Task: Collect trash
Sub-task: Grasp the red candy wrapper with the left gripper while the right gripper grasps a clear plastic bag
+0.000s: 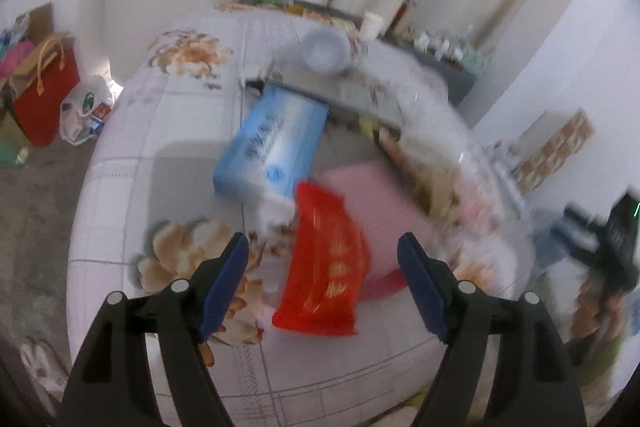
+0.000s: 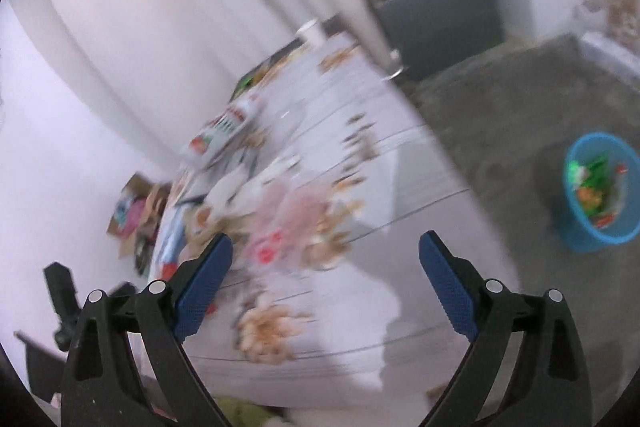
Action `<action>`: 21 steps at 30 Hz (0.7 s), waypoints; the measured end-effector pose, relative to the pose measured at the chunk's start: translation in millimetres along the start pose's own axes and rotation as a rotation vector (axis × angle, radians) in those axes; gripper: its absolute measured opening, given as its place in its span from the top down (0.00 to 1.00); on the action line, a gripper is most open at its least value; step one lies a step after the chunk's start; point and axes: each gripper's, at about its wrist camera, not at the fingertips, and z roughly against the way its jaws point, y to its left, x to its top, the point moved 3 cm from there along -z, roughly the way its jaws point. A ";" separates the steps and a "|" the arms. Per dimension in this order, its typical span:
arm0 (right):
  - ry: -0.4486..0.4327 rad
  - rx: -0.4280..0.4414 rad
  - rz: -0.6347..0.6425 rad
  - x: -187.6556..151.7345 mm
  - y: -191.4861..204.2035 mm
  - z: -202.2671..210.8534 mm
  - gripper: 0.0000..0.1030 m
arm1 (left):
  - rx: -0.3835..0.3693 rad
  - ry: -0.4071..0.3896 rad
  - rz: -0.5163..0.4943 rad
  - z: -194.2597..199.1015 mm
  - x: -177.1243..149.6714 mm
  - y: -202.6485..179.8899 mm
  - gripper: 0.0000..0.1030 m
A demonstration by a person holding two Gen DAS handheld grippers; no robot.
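A red wrapper with gold print [image 1: 324, 267] lies on the flowered tablecloth [image 1: 168, 131], partly over a pink pad [image 1: 372, 211]. My left gripper [image 1: 322, 287] hovers over the wrapper, open, its blue pads on either side and apart from it. Behind the wrapper sits a blue tissue pack [image 1: 272, 143]. My right gripper [image 2: 324, 287] is open and holds nothing, above the table's near part in a blurred right wrist view. A blue trash basket [image 2: 600, 191] with coloured wrappers in it stands on the floor to the right.
A pale bowl [image 1: 324, 51], a white paper cup [image 1: 372, 23] and boxes crowd the table's far side. A red bag [image 1: 48, 95] and a white plastic bag [image 1: 84, 111] stand on the floor at left. A grey cabinet [image 2: 440, 11] stands by the curtain.
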 end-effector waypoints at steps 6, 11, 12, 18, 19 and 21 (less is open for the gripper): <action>0.066 0.014 -0.023 -3.0 22.4 -36.8 0.12 | 0.077 0.012 -0.122 -29.5 -14.4 -14.2 0.29; 0.135 0.079 -0.166 -6.0 10.6 -51.0 0.13 | 0.101 0.036 -0.174 -45.0 -18.6 -15.5 0.41; 0.143 0.089 -0.185 -6.6 9.7 -54.5 0.13 | 0.104 0.043 -0.185 -47.0 -19.5 -16.7 0.42; 0.194 0.124 -0.292 -9.4 -7.4 -76.7 0.23 | 0.104 0.075 -0.155 -55.0 -25.0 -11.4 0.56; 0.195 0.129 -0.296 -9.0 -7.3 -78.3 0.23 | 0.108 0.071 -0.154 -54.7 -25.3 -9.9 0.59; 0.196 0.138 -0.297 -6.4 -6.5 -80.3 0.26 | 0.111 0.069 -0.157 -53.4 -26.0 -9.3 0.61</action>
